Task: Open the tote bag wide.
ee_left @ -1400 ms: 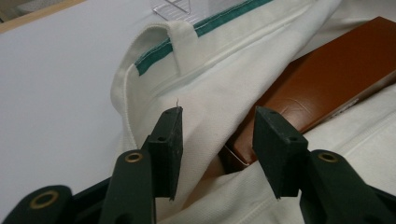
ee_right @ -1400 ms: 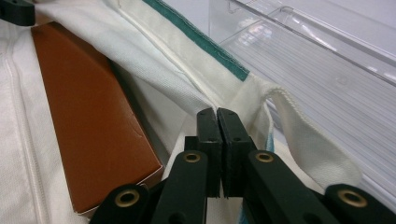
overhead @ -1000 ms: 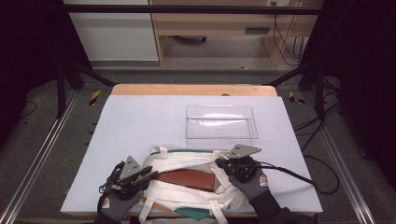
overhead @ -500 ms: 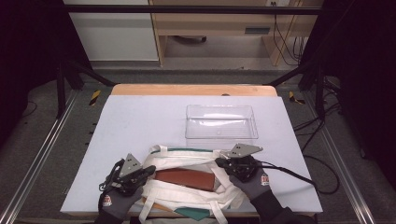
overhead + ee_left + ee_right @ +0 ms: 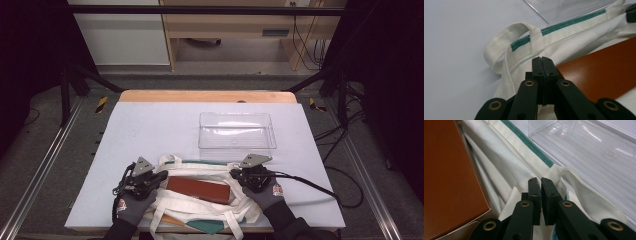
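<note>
left gripper (image 5: pixel 159 176) closed, right gripper (image 5: pixel 233 174) closed

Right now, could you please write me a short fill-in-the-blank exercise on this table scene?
1. The flat box lying in the open tote bag is coloured ____.
2. Beyond the bag stands a clear plastic ____.
3. The left gripper has its jaws ____ at the bag's edge.
4. The bag's rim carries a ____ stripe.

Missing words: brown; tray; shut; green
</note>
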### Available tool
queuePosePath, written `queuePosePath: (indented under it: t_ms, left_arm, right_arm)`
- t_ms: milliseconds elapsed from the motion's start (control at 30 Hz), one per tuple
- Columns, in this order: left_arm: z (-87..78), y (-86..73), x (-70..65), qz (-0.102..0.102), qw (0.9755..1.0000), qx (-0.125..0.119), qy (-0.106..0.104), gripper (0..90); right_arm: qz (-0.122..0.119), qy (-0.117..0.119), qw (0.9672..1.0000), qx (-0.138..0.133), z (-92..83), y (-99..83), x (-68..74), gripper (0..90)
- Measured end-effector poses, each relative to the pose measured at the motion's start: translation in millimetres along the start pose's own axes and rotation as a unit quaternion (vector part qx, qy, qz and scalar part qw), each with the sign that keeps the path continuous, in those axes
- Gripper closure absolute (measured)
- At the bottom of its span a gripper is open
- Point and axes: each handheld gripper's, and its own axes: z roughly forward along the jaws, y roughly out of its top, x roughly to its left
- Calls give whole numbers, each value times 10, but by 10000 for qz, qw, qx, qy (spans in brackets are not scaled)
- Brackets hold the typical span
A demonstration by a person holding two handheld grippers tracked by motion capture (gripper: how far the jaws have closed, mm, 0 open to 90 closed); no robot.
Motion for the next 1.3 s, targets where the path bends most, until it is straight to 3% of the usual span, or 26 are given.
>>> queuePosePath:
  t_ms: [233, 367, 400, 500, 533, 600, 633, 667, 767, 833, 1000, 1133, 1300]
  left_arm:
    - [116, -60, 9, 35, 9998, 111, 145, 896]
    - [127, -79, 28, -71, 9999, 81, 89, 895]
    - [120, -85, 32, -54, 9999, 69, 91, 895]
    - [109, -86, 30, -74, 9999, 26, 76, 890]
    - [95, -87, 37, -127, 9999, -10, 32, 886]
    - [52, -95, 52, -169, 9997, -129, -90, 874]
    - [52, -95, 52, -169, 9997, -129, -90, 856]
    - [-5, -89, 61, -257, 9994, -203, -139, 827]
    - [-86, -78, 56, -334, 9987, -332, -181, 753]
    - [-249, -71, 38, -369, 9977, -544, -162, 719]
    - [-485, -90, -48, -316, 9962, -793, -192, 733]
    - [-495, -101, -183, -8, 9977, -667, -143, 764]
    - [-413, -119, -267, 78, 9987, -455, -209, 793]
  right_arm:
    - [-40, 39, 9999, 156, 75, -53, 15, 859]
    - [-60, 17, 9999, 159, 71, -56, 22, 833]
    - [-119, -11, 9999, 100, 50, -52, 29, 777]
    - [-154, -2, 9999, -21, -19, -29, 30, 726]
    - [-81, 84, 9994, -315, -170, 11, 29, 698]
    - [-59, 189, 9982, -564, -296, 29, 41, 670]
    - [-59, 189, 9982, -564, -296, 29, 41, 670]
    - [-49, 187, 9970, -753, -455, 27, 61, 667]
    - [-75, 138, 9957, -912, -629, 4, 80, 688]
    - [-77, 217, 9952, -956, -722, -26, 105, 726]
    - [-217, 364, 9963, -754, -790, -133, 214, 794]
    - [-243, 405, 9973, -560, -738, -183, 274, 838]
    - [-252, 422, 9982, -334, -656, -214, 302, 899]
